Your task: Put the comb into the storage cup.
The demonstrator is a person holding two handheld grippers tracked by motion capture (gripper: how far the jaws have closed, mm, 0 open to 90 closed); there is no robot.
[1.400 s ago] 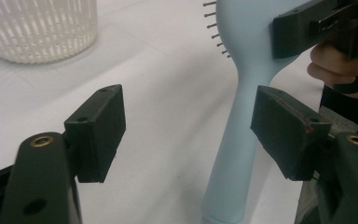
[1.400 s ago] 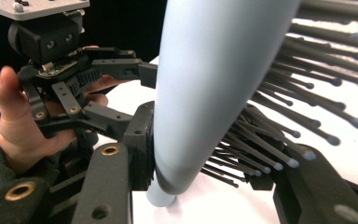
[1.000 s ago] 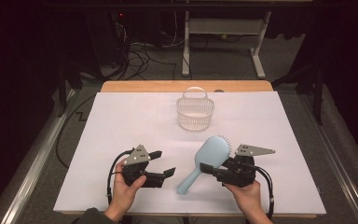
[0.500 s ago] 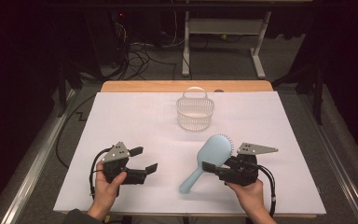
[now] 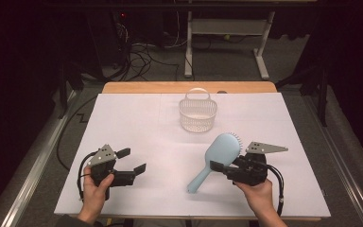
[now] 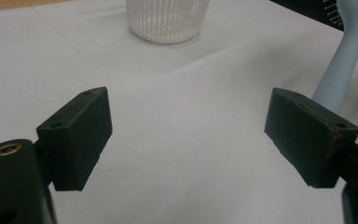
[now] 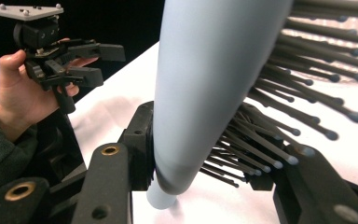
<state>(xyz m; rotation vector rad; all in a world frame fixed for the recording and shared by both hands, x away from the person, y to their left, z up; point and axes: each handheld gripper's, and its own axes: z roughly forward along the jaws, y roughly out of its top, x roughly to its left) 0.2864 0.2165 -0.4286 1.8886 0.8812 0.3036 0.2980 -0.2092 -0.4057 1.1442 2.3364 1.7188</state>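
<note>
A light blue hairbrush point(image 5: 222, 149) lies slanted over the white sheet, its handle pointing down-left. My right gripper point(image 5: 220, 168) is shut on it near the head; in the right gripper view the jaws clamp the brush point(image 7: 205, 70) across its back and bristles. My left gripper point(image 5: 133, 160) hovers at the front left, well apart from the brush. Its jaws have just been opening and stand open with nothing between them point(image 6: 189, 135). A white slatted basket point(image 5: 197, 113) stands upright at the back middle, also ahead in the left gripper view point(image 6: 168, 18).
A white sheet point(image 5: 137, 123) covers the table, with a wooden strip point(image 5: 170, 87) at its far edge. Beyond it are dark floor, cables and a desk frame point(image 5: 227, 28). Bare sheet lies between the grippers and the basket.
My left gripper has moved left, away from the brush handle, and its jaws have spread a little wider. The right gripper and brush have stayed put.
</note>
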